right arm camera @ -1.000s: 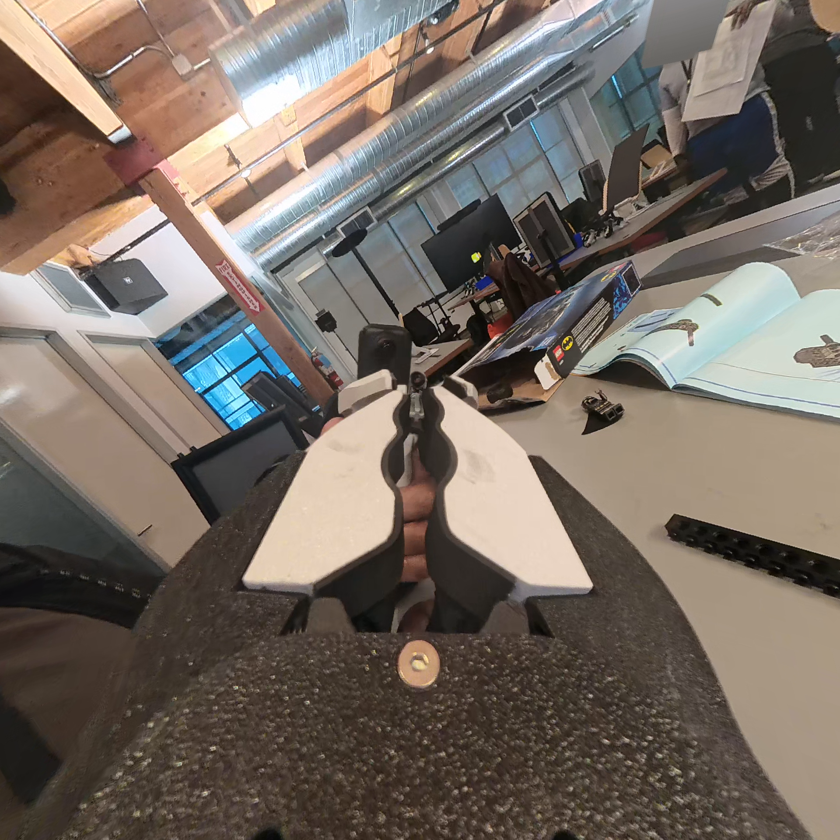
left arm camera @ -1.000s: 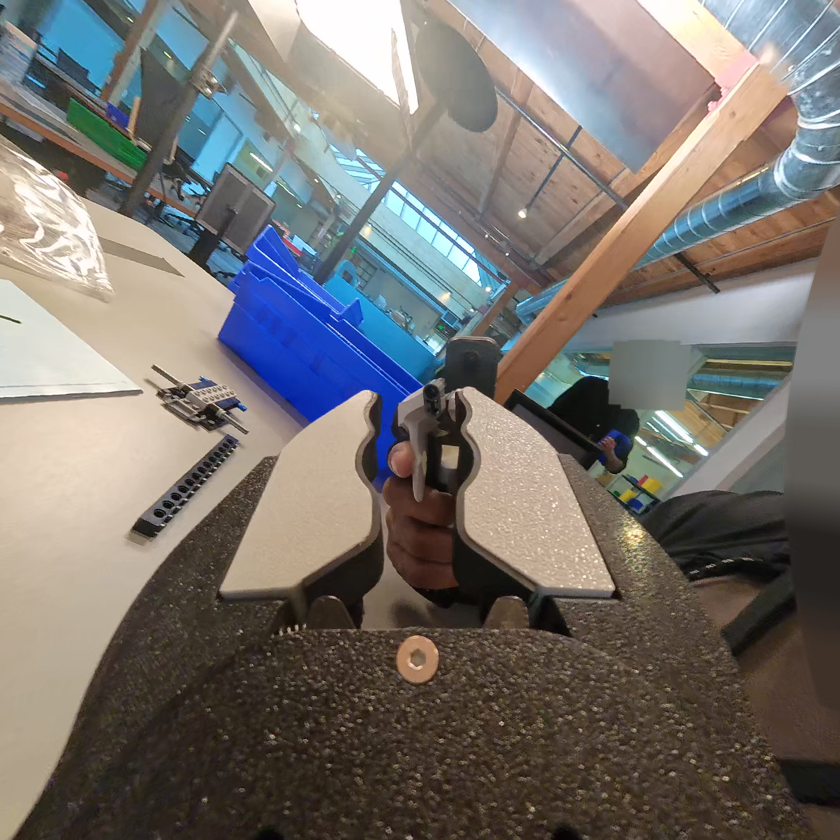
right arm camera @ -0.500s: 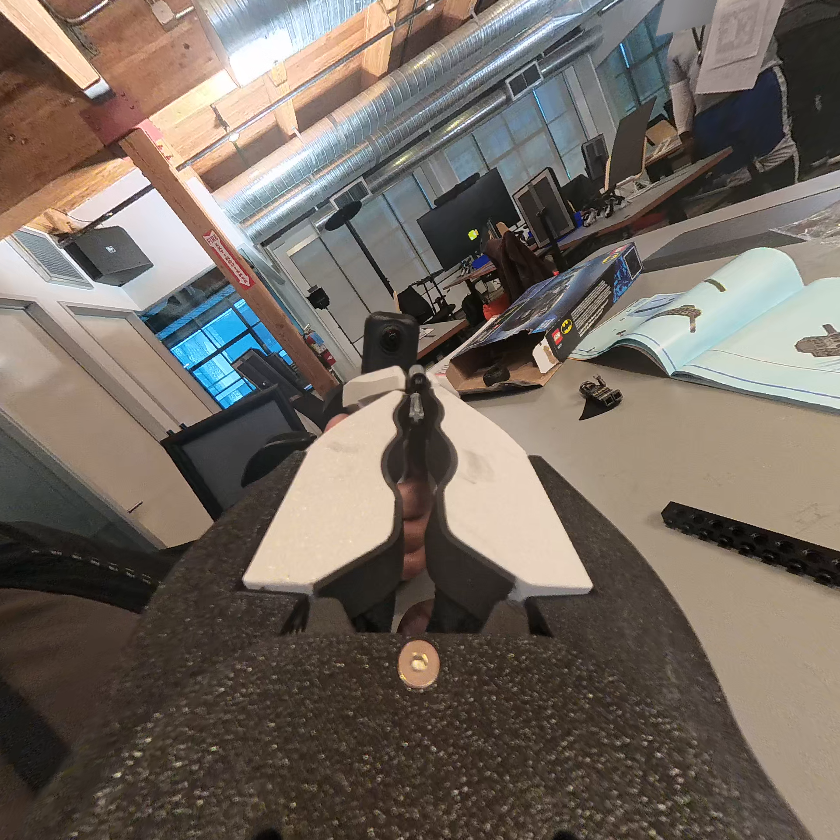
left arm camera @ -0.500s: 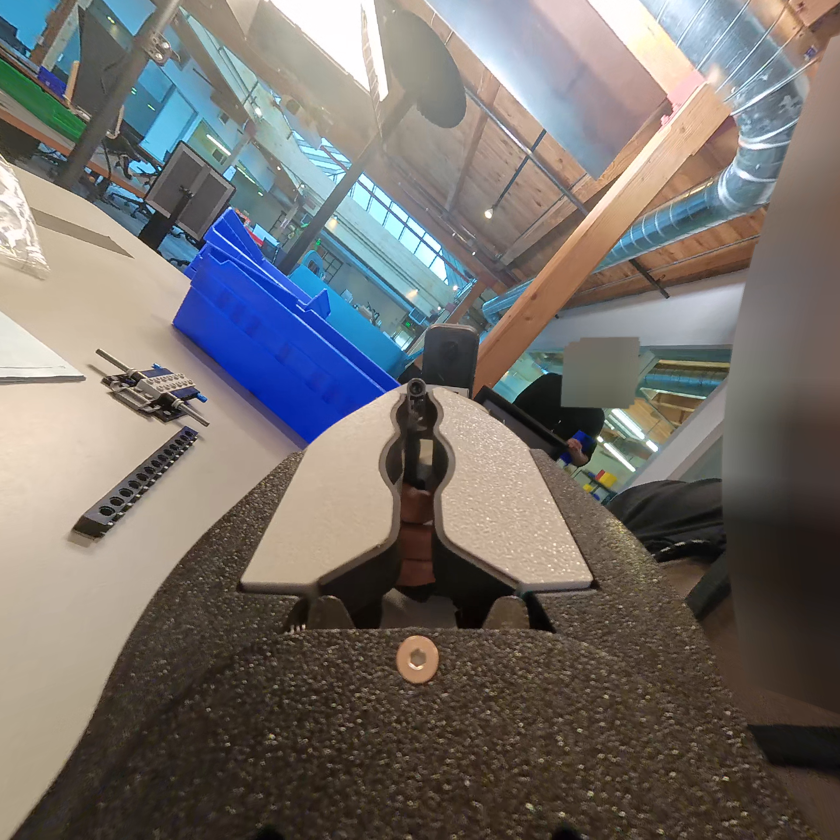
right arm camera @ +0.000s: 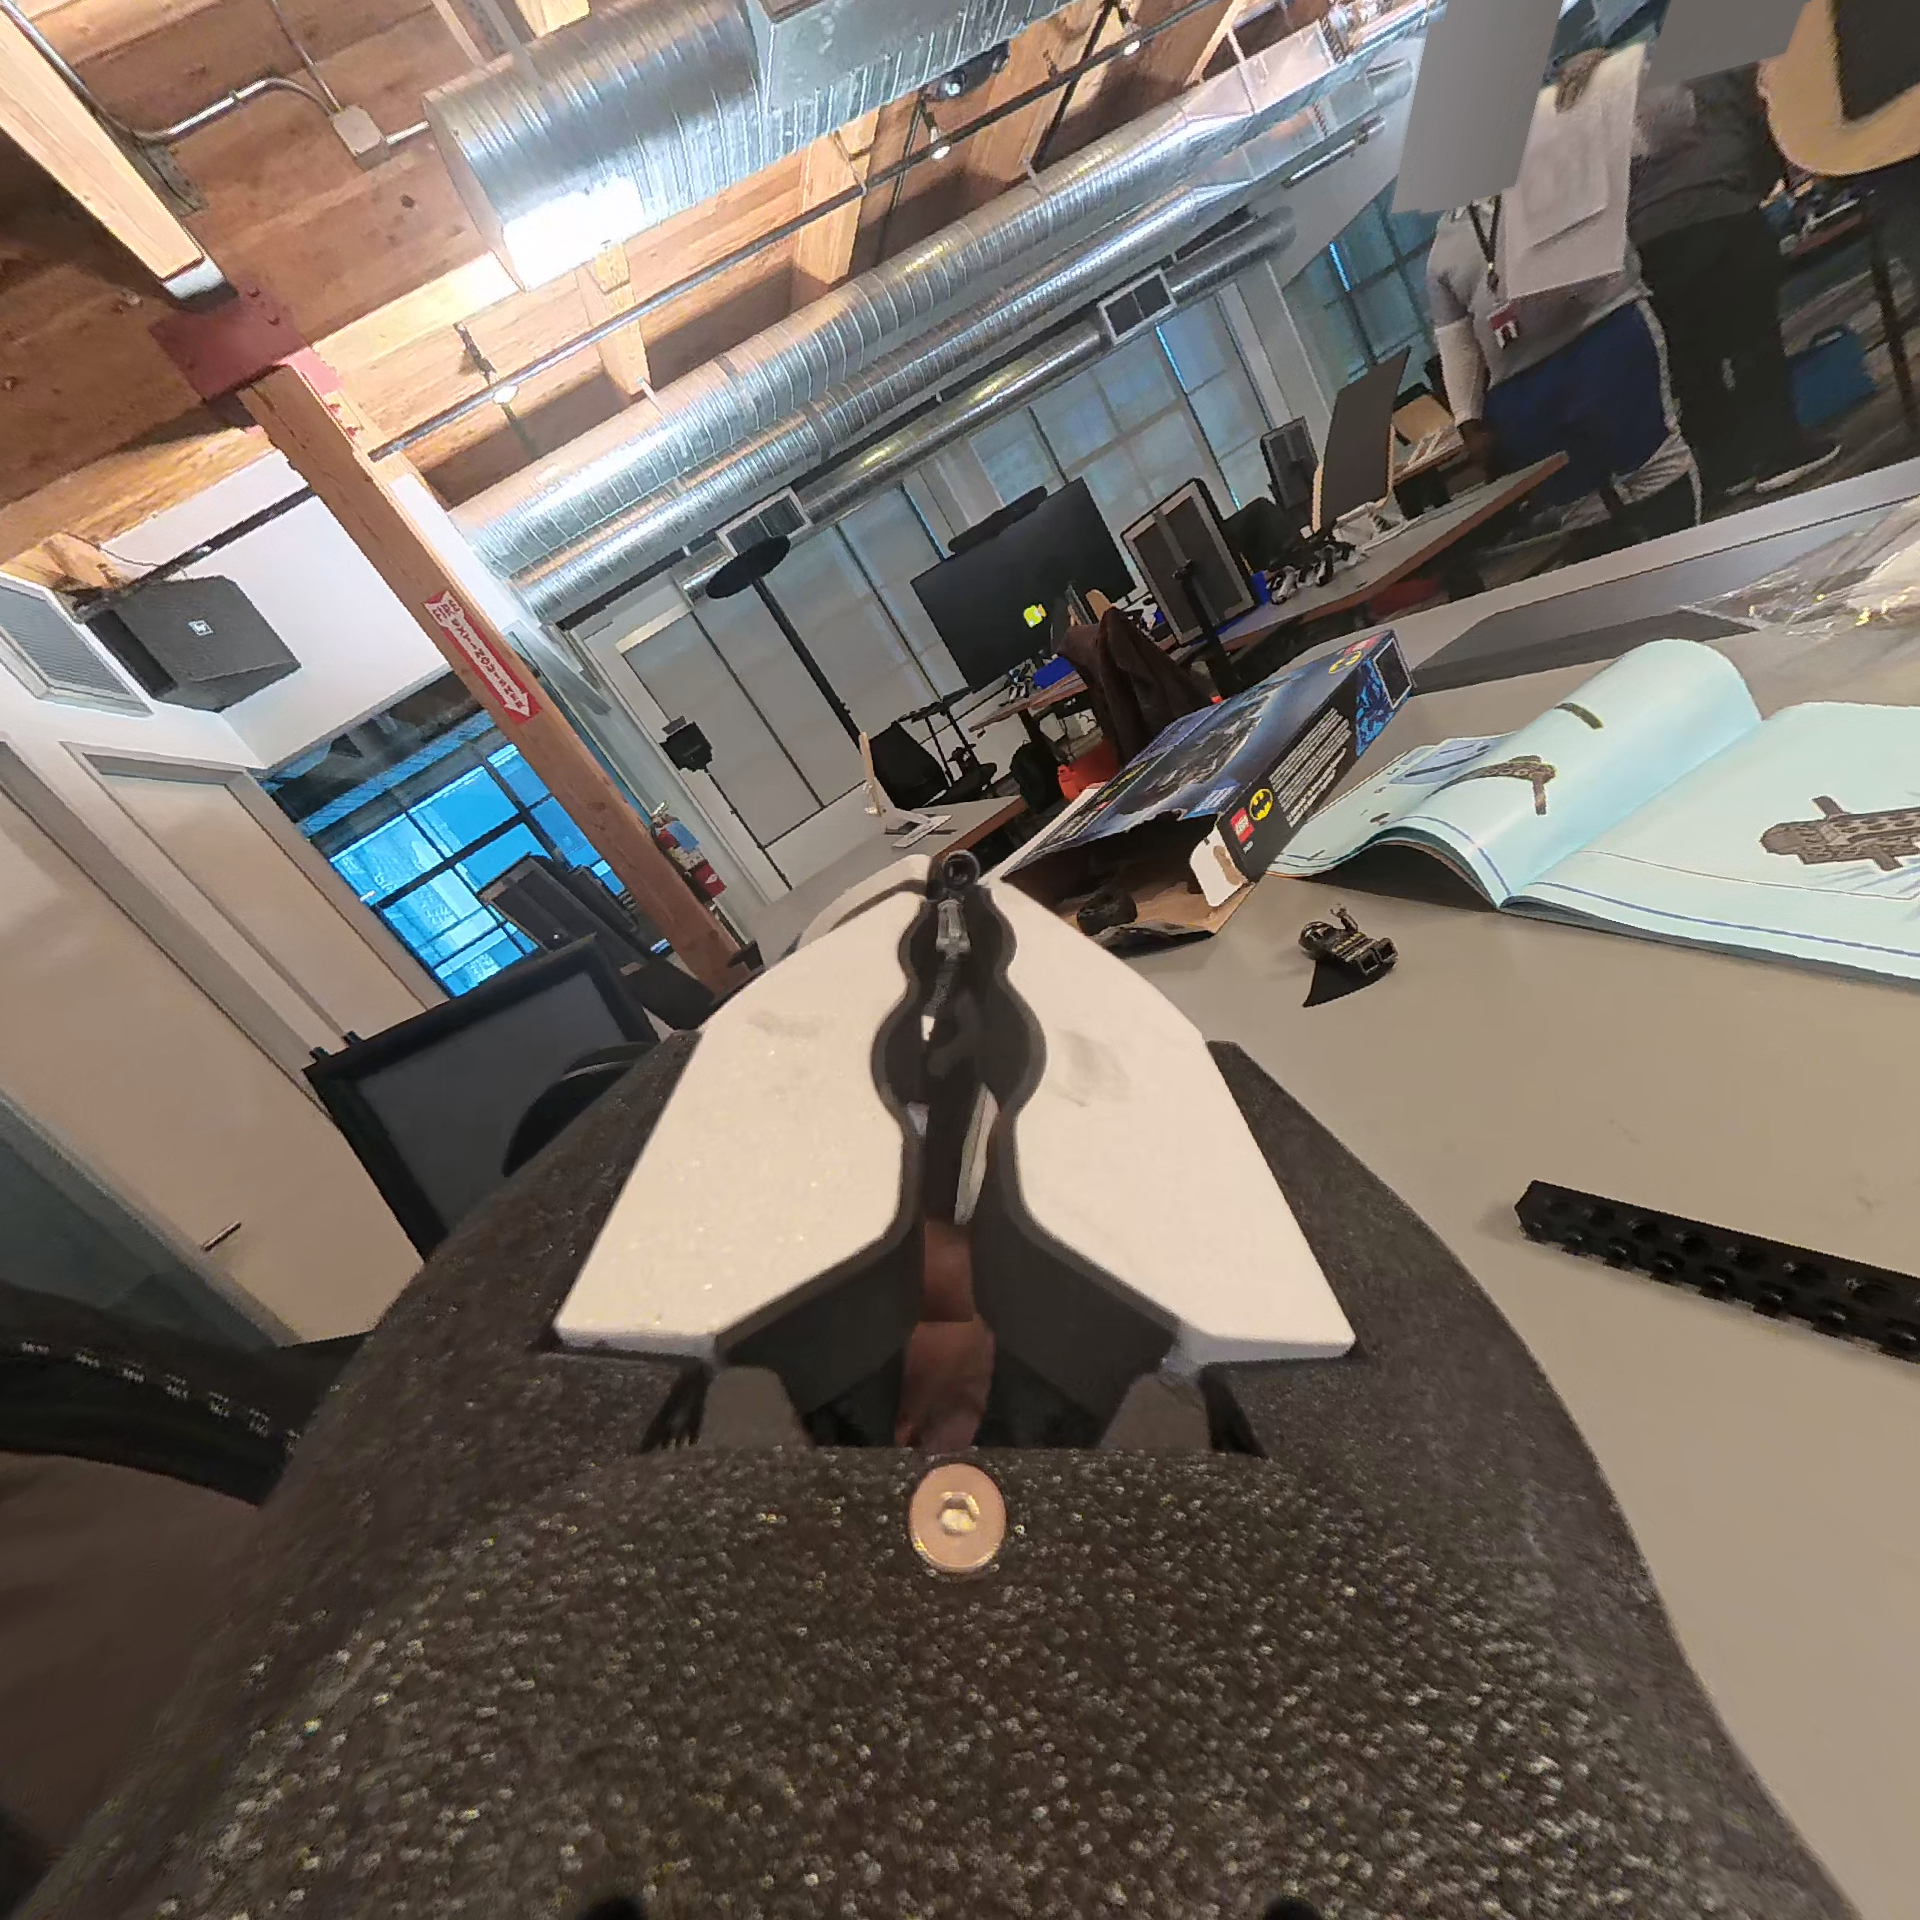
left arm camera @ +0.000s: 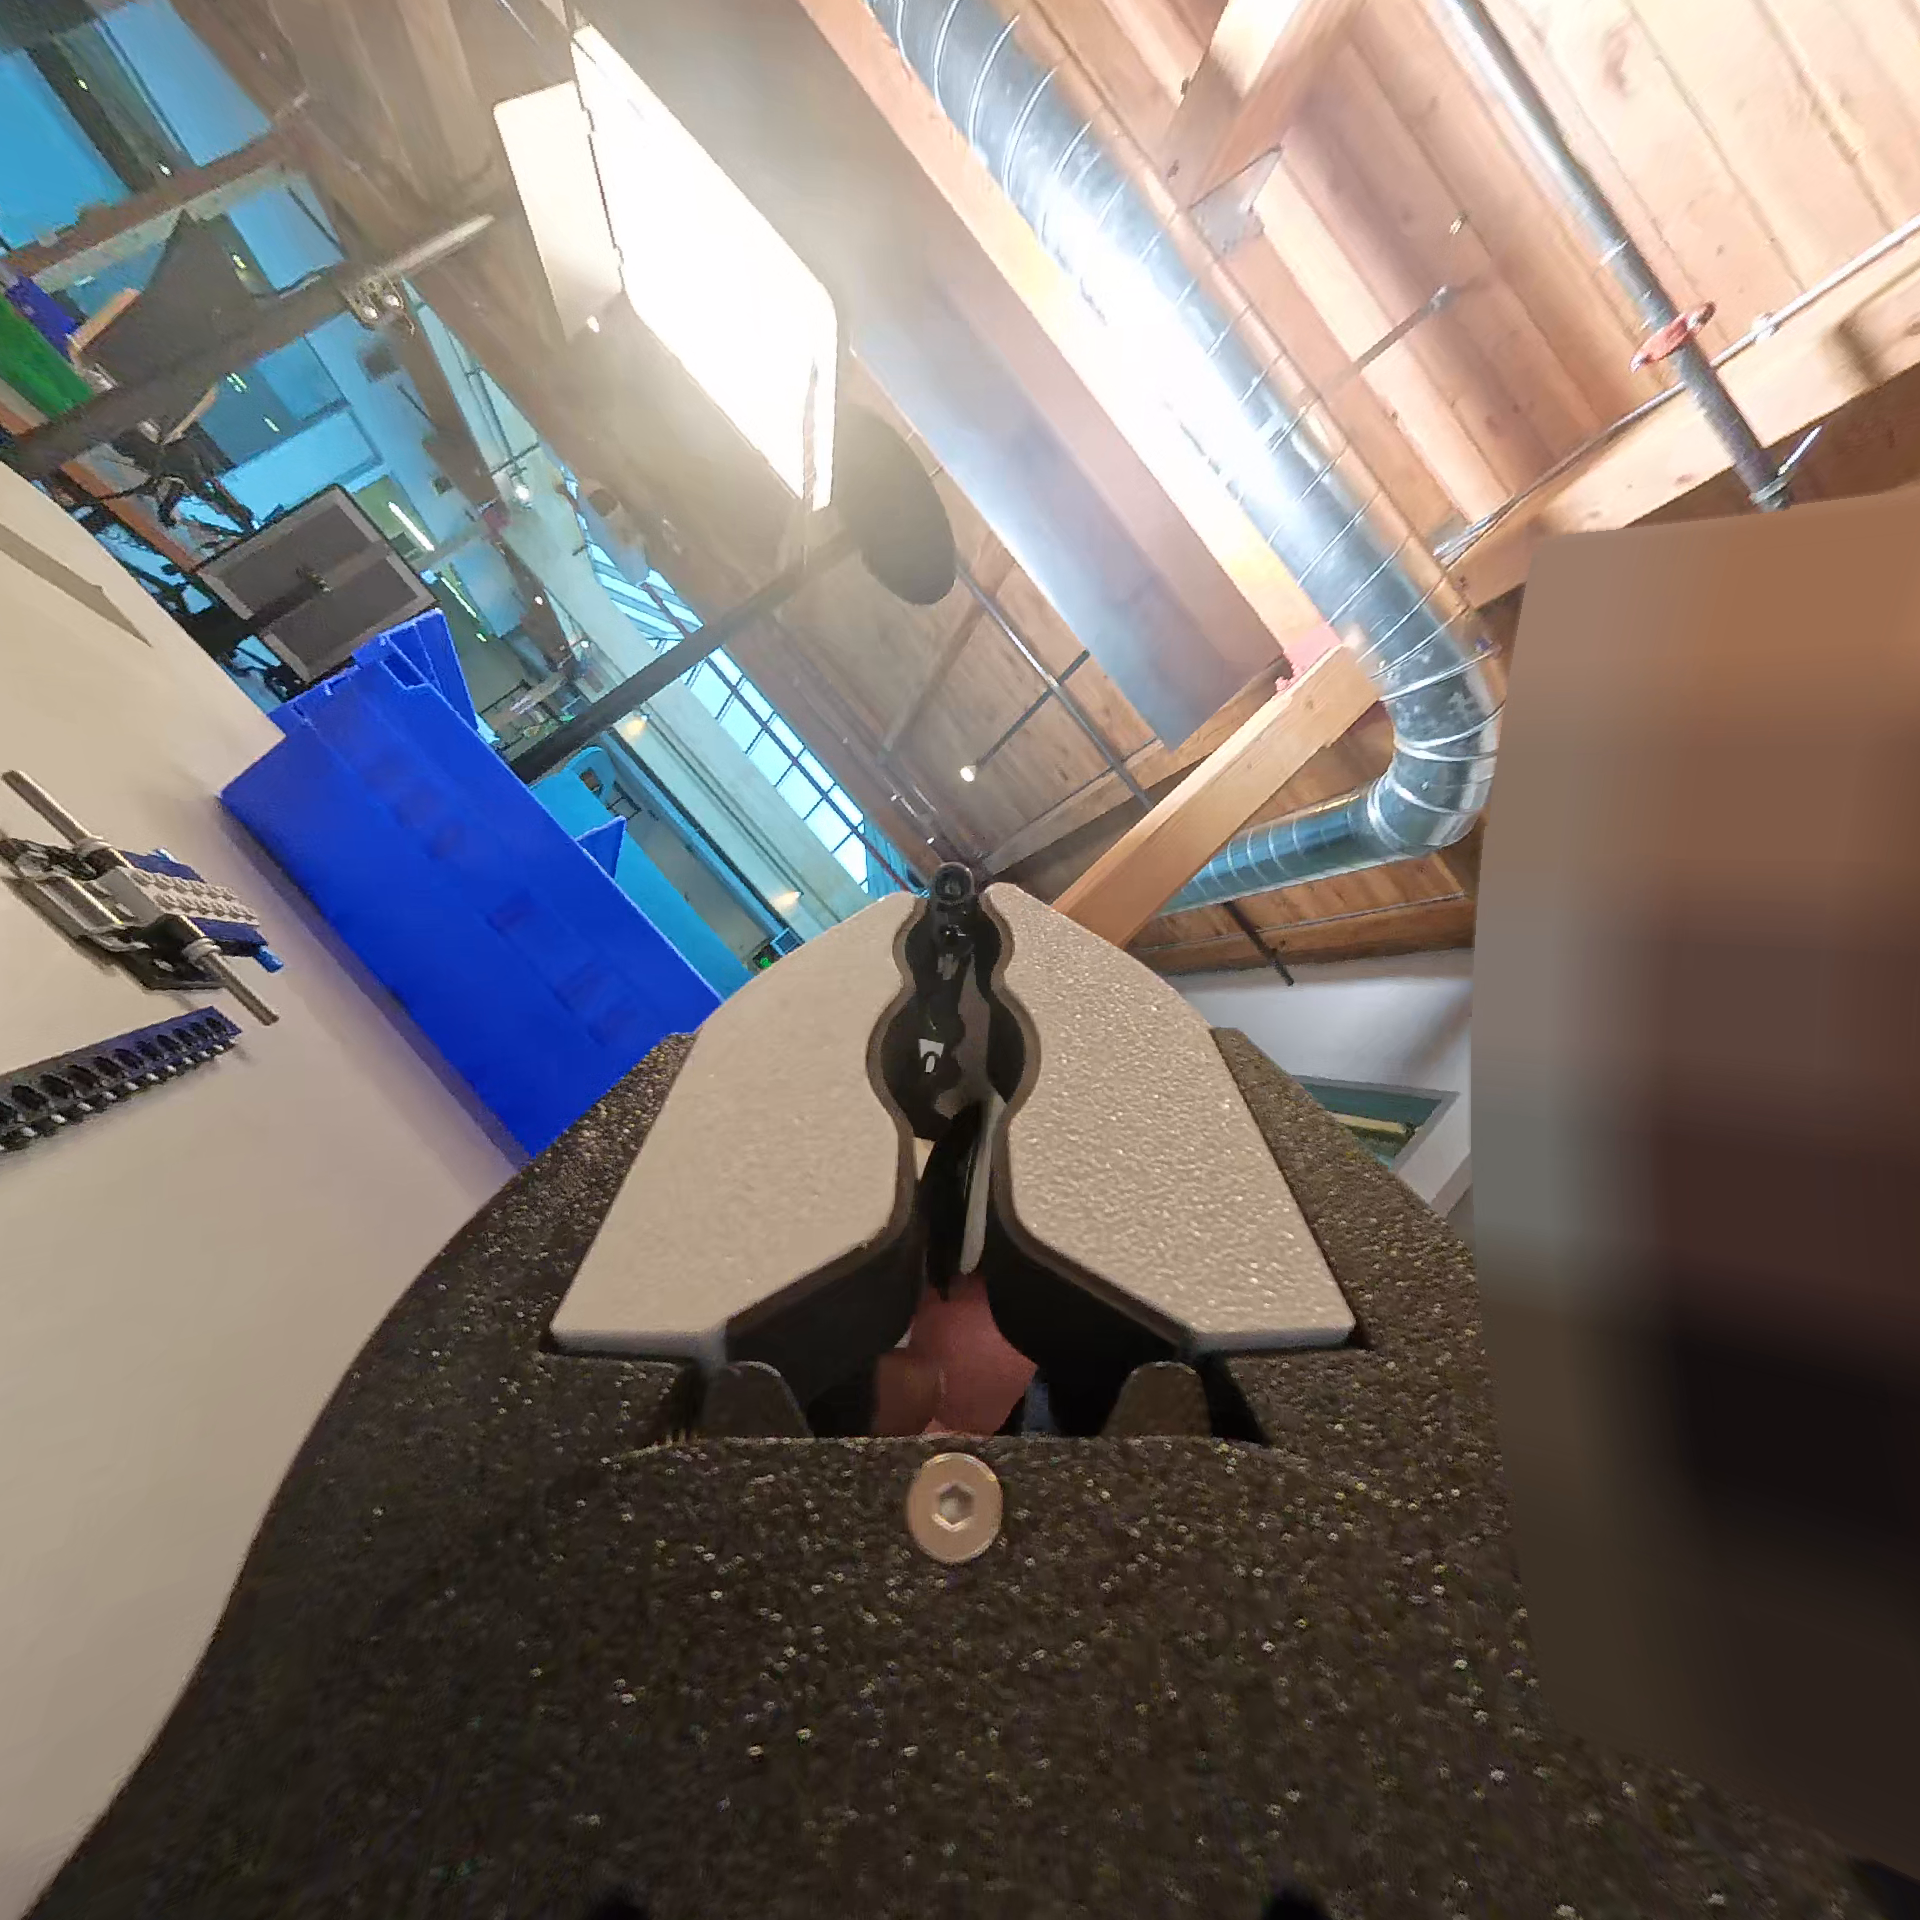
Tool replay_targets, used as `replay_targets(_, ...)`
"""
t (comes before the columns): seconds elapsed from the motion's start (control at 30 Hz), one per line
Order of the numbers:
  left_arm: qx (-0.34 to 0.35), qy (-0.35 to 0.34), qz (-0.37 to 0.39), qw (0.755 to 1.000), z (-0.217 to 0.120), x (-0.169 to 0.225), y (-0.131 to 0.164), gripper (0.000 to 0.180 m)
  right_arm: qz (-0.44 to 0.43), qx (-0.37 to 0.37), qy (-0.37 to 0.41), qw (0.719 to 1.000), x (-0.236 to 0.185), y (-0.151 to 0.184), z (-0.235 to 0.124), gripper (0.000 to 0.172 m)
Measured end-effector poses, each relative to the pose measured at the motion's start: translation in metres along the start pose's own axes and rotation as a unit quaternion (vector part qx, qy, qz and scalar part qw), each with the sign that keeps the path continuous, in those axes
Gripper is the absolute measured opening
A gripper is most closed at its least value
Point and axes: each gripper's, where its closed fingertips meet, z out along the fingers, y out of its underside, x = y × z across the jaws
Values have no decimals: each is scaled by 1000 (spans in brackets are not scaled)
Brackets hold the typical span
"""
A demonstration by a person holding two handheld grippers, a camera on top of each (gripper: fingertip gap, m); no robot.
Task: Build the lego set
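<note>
My left gripper is shut on a small black piece whose round end sticks out at the fingertips. My right gripper is shut on a small black piece with a grey pin just below it between the pads. The two grippers meet tip to tip above the grey table. A pale finger of the left gripper shows just behind the right gripper's tips. It looks like one and the same piece held from both sides. A hand shows below the jaws in both views.
A black holed beam lies on the table; it also shows in the left wrist view. A small grey and blue assembly and a blue bin are on the left. An open booklet, a dark box and a small black figure lie farther off. Less than 4 cm separates the two grippers' tips.
My left gripper was open around the right gripper's tips and the black piece, then shut on the piece. Both grippers have tilted upward together. The right gripper has stayed shut.
</note>
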Motion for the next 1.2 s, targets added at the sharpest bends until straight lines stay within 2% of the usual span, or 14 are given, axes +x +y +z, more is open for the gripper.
replay_targets(0.3,11,-6,-16,1000,-1,-4,2,7,-18,-11,25,999,3,3,0,5)
replay_targets(0.83,5,-53,66,996,-2,-5,4,8,17,-26,22,999,3,6,-1,5)
replay_targets(1.07,5,-81,103,991,-5,-8,4,8,3,-30,34,999,4,9,0,5)
replay_targets(1.2,34,-68,61,995,-7,-10,1,7,14,-28,38,999,7,10,2,5)
